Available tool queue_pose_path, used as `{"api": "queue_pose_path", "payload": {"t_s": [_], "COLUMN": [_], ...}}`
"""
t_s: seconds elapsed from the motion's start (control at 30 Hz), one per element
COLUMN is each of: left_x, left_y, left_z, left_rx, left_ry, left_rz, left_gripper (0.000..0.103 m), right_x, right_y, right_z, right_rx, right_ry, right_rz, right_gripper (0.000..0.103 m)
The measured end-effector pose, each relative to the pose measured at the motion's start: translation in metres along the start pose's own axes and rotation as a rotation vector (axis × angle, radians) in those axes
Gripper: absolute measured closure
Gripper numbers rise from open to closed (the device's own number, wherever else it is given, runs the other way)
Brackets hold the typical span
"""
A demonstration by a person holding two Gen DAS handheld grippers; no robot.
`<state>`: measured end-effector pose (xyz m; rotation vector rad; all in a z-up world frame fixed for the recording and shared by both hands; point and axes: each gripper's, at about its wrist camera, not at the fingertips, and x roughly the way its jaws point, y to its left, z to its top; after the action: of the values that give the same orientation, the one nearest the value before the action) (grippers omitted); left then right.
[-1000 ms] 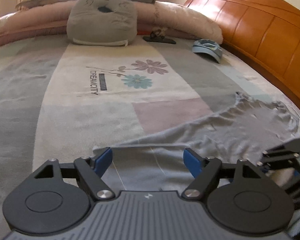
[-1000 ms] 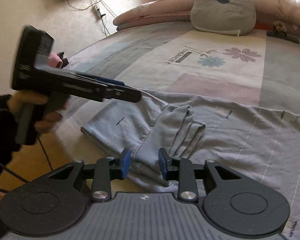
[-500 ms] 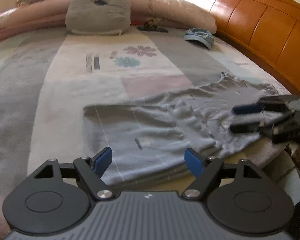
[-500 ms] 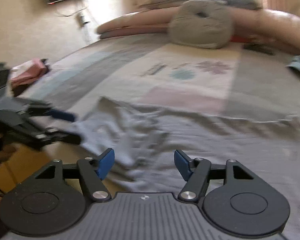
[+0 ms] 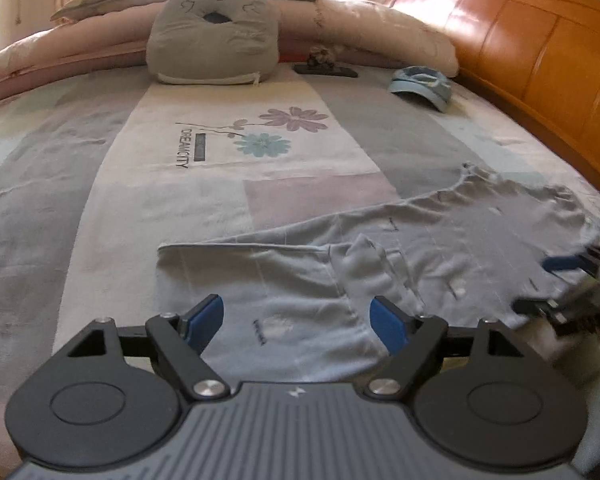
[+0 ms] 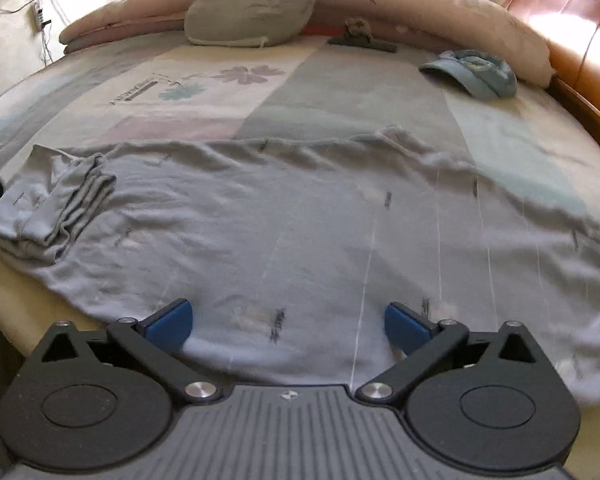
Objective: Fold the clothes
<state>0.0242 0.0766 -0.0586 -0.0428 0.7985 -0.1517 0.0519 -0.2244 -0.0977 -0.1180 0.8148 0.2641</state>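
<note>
The grey garment (image 6: 300,216) lies spread along the near edge of the bed (image 6: 340,92), one end bunched into folds. The left hand-held gripper (image 5: 298,318) hovers over that end, fingers spread, holding nothing. The right hand-held gripper (image 6: 288,318) is likewise spread wide above the cloth's middle.

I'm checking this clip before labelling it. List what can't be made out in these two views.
- Garment: near hem hidden behind the right claw body, right wrist view; its type is unclear.
- Right claw in the left wrist view: blurred and cut off by the right edge.
- Left claw in the right wrist view: only a sliver shows at the left edge.
- Small prints on the garment: too small and blurred to read, both views.
- Dark item by the pillows: too small to identify.
</note>
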Motion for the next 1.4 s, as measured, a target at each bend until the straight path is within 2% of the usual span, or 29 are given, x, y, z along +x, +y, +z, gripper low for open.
{"api": "queue_pose_path", "payload": {"t_s": [0.2, 0.33, 0.4, 0.5, 0.57, 0.73, 0.87, 1.0, 1.13, 1.23, 1.3, 1.4], "left_x": [0.017, 0.029, 0.023, 0.015, 0.014, 0.033, 0.028, 0.021, 0.018, 0.017, 0.016, 0.015], "left_y": [-0.006, -0.011, -0.016, -0.028, -0.036, -0.039, -0.039, -0.041, -0.047, -0.052, -0.054, -0.053], "left_z": [-0.001, -0.002, 0.0, 0.003, 0.002, -0.009, -0.009, -0.006, -0.006, -0.005, -0.003, -0.002], "left_rx": [-0.042, -0.069, -0.067, -0.051, -0.032, -0.061, -0.056, -0.059, -0.058, -0.047, -0.045, -0.044], "left_ry": [0.02, 0.033, 0.018, 0.0, -0.008, 0.061, 0.057, 0.054, 0.055, 0.059, 0.059, 0.063], "left_rz": [0.068, 0.113, 0.104, 0.069, 0.056, 0.073, 0.074, 0.085, 0.075, 0.068, 0.071, 0.078], "left_gripper": [0.018, 0.019, 0.019, 0.019, 0.018, 0.018, 0.018, 0.018, 0.018, 0.018, 0.018, 0.018], "right_x": [-0.015, -0.03, -0.033, -0.024, -0.025, -0.027, -0.029, -0.041, -0.03, -0.01, 0.004, 0.001], "right_y": [-0.007, -0.014, -0.022, -0.035, -0.039, -0.048, -0.055, -0.081, -0.116, -0.138, -0.149, -0.153], "right_z": [-0.02, -0.016, -0.012, -0.009, -0.012, -0.02, -0.026, -0.01, 0.007, 0.011, 0.007, -0.011], "right_rx": [-0.015, -0.026, -0.007, 0.029, 0.039, 0.063, 0.083, 0.115, 0.145, 0.152, 0.161, 0.131], "right_ry": [-0.023, -0.052, -0.086, -0.071, -0.07, -0.068, -0.067, -0.151, -0.18, -0.138, -0.08, -0.086], "right_rz": [0.007, -0.024, -0.033, -0.07, -0.062, -0.043, -0.028, -0.055, -0.111, -0.104, -0.128, -0.146], "right_gripper": [0.0, 0.0, 0.0, 0.0, 0.0, 0.0, 0.0, 0.0, 0.0, 0.0, 0.0, 0.0]}}
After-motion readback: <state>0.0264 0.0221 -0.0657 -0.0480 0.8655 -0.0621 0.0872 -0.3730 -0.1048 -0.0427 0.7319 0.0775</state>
